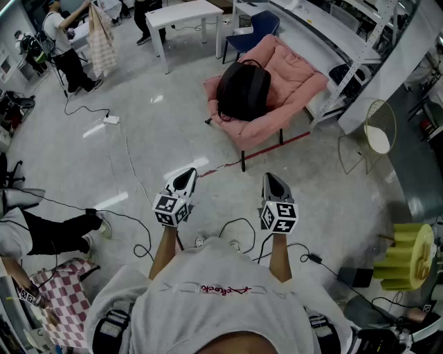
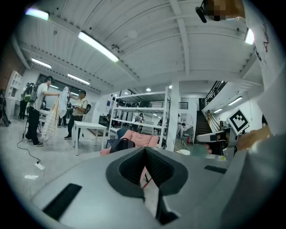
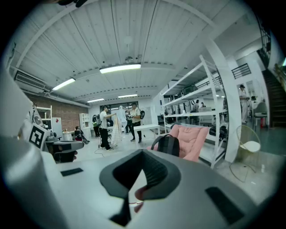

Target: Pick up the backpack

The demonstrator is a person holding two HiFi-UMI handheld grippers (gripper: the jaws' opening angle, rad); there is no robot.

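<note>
A black backpack [image 1: 243, 90] rests upright on a pink cushioned chair [image 1: 294, 83] across the floor ahead of me. It also shows small in the left gripper view as the backpack [image 2: 120, 144] and larger in the right gripper view as the backpack [image 3: 168, 145] on the pink chair [image 3: 193, 139]. My left gripper [image 1: 185, 178] and right gripper [image 1: 273, 184] are held side by side in front of my body, well short of the chair. Both are shut with nothing between the jaws.
A white table [image 1: 185, 17] and a blue chair [image 1: 257, 29] stand beyond the pink chair. White shelving [image 1: 360, 41] runs along the right. A round wire-frame stool [image 1: 377, 131] is to the right. Cables [image 1: 124, 159] lie on the floor. People stand at the far left [image 1: 66, 41].
</note>
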